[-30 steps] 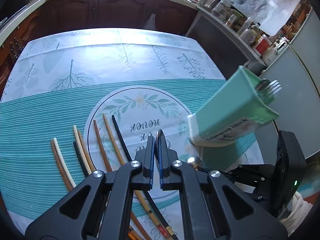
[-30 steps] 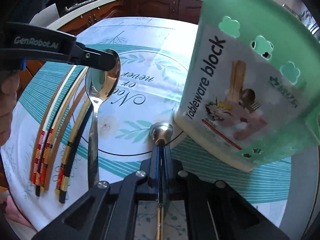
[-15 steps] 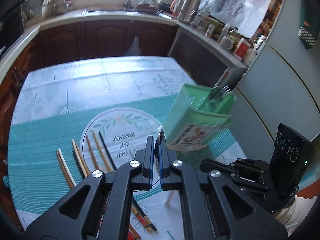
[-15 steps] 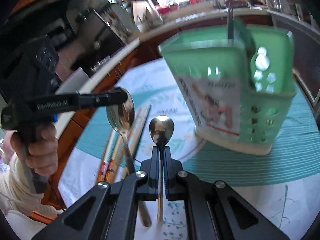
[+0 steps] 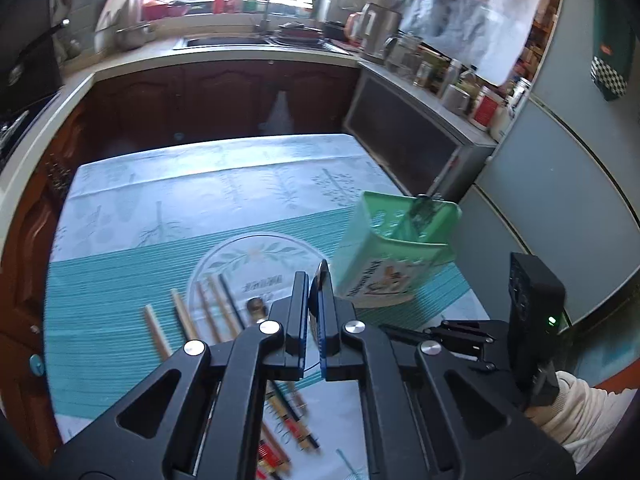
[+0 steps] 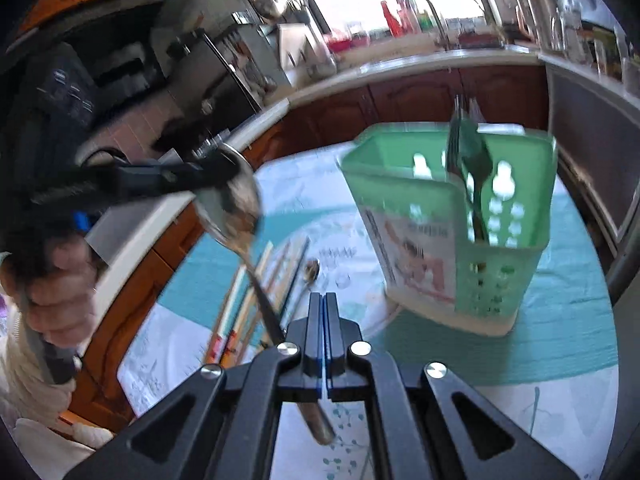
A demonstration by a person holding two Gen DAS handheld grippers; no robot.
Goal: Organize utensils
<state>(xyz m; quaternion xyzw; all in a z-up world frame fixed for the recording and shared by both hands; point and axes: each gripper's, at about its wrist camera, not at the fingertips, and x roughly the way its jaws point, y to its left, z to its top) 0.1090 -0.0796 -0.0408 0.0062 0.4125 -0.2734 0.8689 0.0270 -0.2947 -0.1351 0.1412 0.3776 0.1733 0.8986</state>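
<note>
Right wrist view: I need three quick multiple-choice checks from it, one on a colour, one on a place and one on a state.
1. What colour is the utensil holder?
A) green
B) red
C) black

2. Where is the small spoon?
A) inside the utensil holder
B) on the kitchen counter
C) on the tablecloth beside the chopsticks

3. What state is the left gripper in?
A) open and empty
B) shut on the bowl of the large spoon
C) shut on a chopstick

Answers:
1 A, its perforated walls are pale green.
2 C, it lies flat on the cloth next to the row of sticks.
3 B, its black tips pinch the shiny bowl and the handle hangs below.
</note>
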